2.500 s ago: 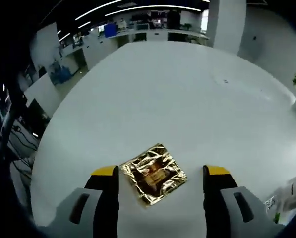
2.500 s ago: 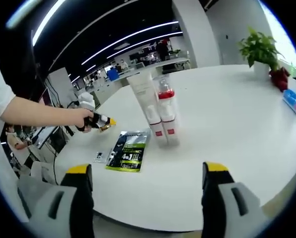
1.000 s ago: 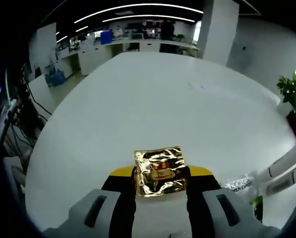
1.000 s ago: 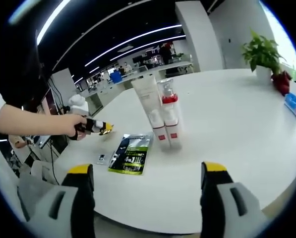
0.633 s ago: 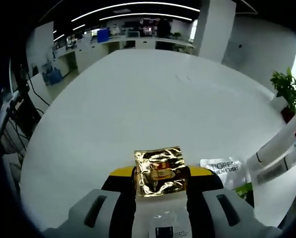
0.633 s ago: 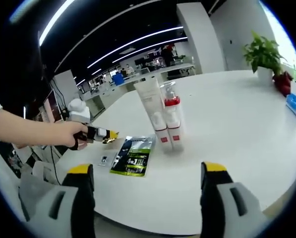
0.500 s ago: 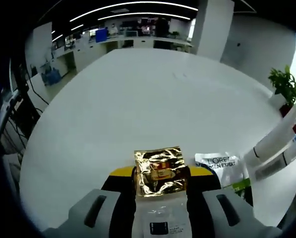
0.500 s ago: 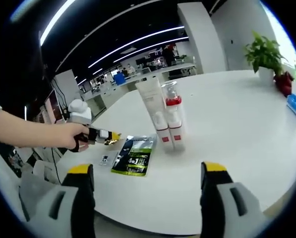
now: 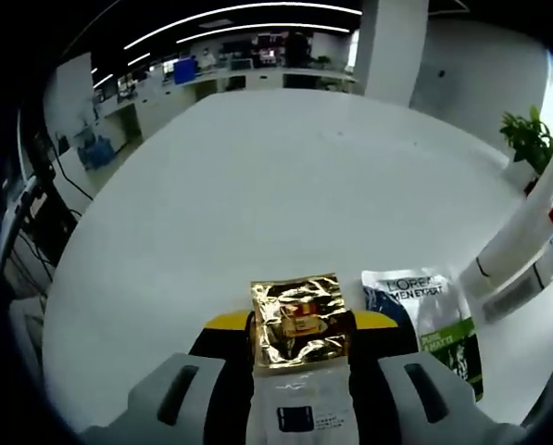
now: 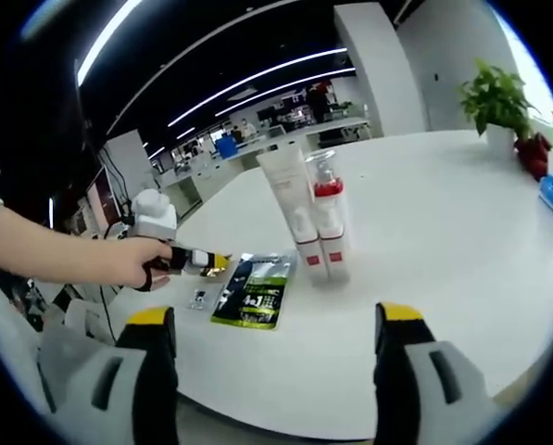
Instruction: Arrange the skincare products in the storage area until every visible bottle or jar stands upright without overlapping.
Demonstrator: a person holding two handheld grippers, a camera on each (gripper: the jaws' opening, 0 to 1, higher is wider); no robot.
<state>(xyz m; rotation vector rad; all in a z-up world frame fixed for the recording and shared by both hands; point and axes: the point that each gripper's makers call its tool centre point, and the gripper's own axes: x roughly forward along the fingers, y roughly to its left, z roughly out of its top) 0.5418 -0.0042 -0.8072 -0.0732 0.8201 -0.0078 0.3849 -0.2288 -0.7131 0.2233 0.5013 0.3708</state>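
Two tools in use over a white round counter (image 9: 257,167). Left tool (image 9: 299,326): jaws drawn close together, clamped on a crinkled gold foil sachet (image 9: 299,320), which stands up between the yellow-tipped jaws, clear of the counter surface. Directly beneath it in the left gripper view lies a small white sachet (image 9: 304,413) with a dark printed square, flat on the counter. Just right of the gold sachet lies a flat green and dark-blue sachet (image 9: 429,320) with white lettering at its top. At the right edge of that view, white tubes (image 9: 526,241) slant across, tilt due to the fisheye or real cannot be told. Right tool (image 10: 271,357): jaws spread wide, nothing between them, held above the near counter edge. In the right gripper view, a white tube (image 10: 290,213) and a clear-capped bottle with a red collar (image 10: 330,218) stand upright, touching side by side near the counter's middle. The green sachet (image 10: 257,292) lies flat just left of them. A person's hand (image 10: 132,261) holds the left tool (image 10: 202,262) near that sachet. A potted plant (image 10: 498,102) stands at the far right edge.
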